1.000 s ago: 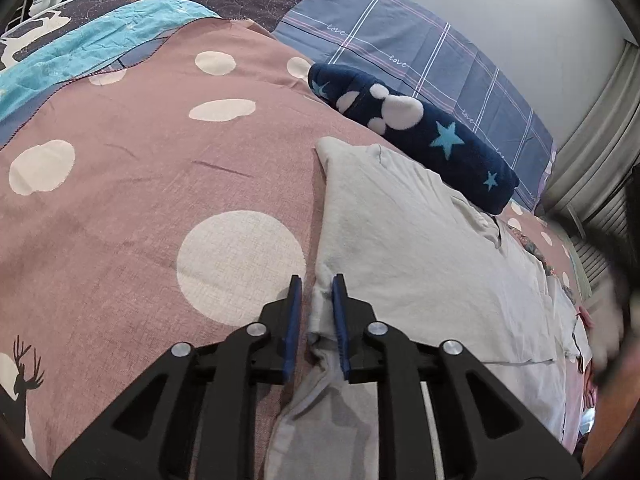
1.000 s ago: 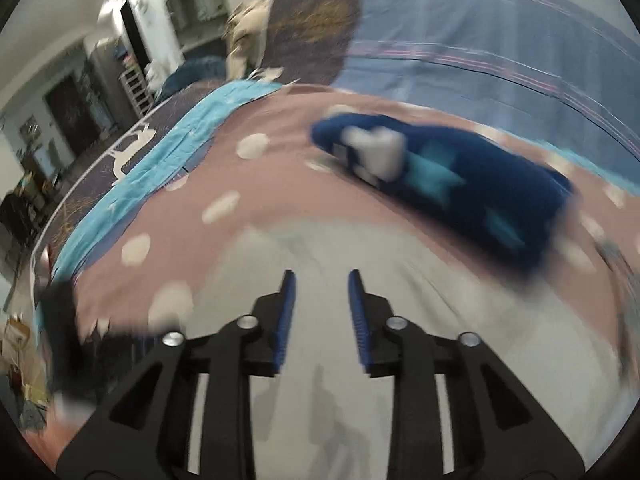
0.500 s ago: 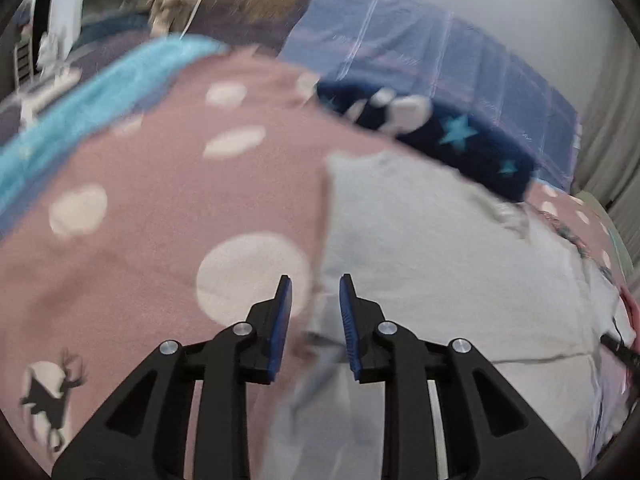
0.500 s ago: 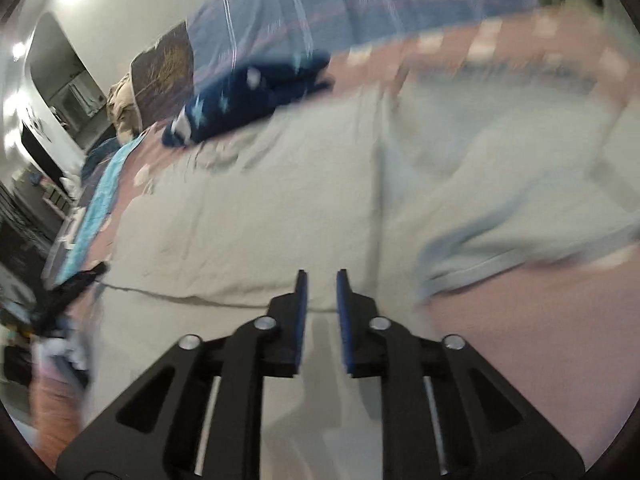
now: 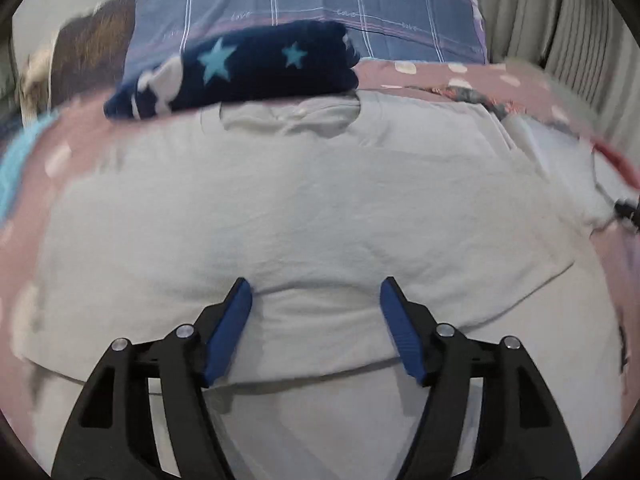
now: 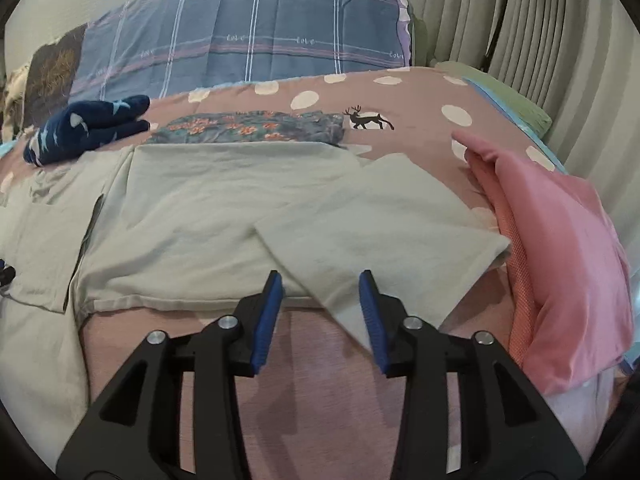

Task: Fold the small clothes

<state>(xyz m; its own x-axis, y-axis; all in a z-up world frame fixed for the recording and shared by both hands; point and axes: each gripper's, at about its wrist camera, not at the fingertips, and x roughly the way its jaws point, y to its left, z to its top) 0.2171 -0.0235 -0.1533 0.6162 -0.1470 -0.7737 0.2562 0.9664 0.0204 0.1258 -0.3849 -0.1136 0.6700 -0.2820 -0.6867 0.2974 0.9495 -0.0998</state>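
Note:
A pale grey T-shirt (image 5: 320, 208) lies spread on the bed, neckline toward the pillows, its left side folded in over the body. My left gripper (image 5: 316, 290) hovers over the middle of the shirt, jaws opening wide, with only flat cloth under them and no cloth pinched. In the right wrist view the same T-shirt (image 6: 208, 200) shows its right sleeve (image 6: 380, 232) lying out to the side. My right gripper (image 6: 322, 282) stands at that sleeve's lower edge, jaws opening, the sleeve's corner between them but not pressed.
A navy blanket with blue stars (image 5: 248, 68) lies by the shirt's neckline. A pink garment (image 6: 560, 240) is heaped to the right, a floral cloth (image 6: 256, 128) beyond the shirt. Plaid pillows (image 6: 248, 40) line the wall and curtains (image 6: 540, 20) hang at right.
The left gripper let go of the shirt's left edge, swung over its middle and opened wide. The right gripper swept right to the sleeve and its jaws widened.

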